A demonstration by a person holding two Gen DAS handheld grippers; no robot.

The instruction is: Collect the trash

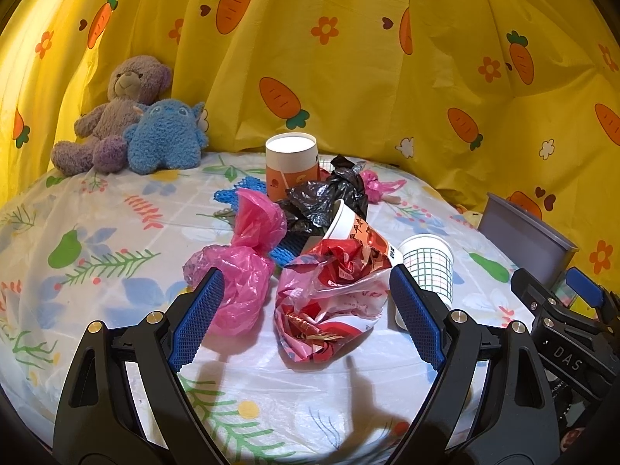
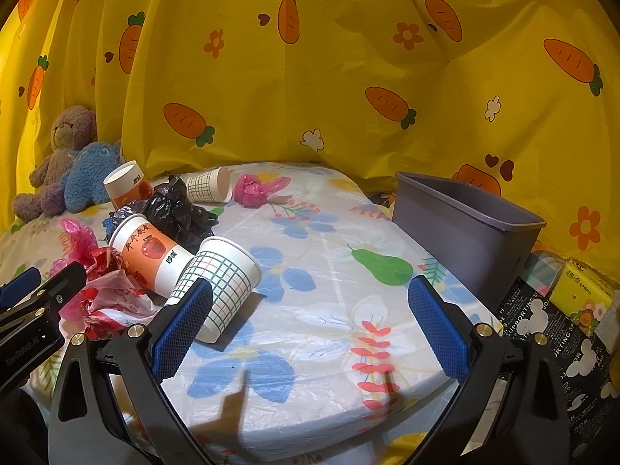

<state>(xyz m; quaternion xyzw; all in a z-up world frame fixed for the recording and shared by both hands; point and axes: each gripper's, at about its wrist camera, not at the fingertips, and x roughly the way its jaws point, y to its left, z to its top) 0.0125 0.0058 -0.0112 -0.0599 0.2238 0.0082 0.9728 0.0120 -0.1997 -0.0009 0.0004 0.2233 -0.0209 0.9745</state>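
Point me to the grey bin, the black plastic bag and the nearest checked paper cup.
grey bin (image 2: 457, 228): right wrist view, front wall.
black plastic bag (image 2: 174, 209): right wrist view, crumpled middle.
checked paper cup (image 2: 223, 283): right wrist view, side wall.

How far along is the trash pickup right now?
Nothing looks done yet: no trash shows in the grey bin, though its bottom is hidden. Nothing is in hand: the left hand-held gripper and right hand-held gripper are both open and empty. Left on the table: checked cup, orange cup, black bag, pink bags, red wrapper.
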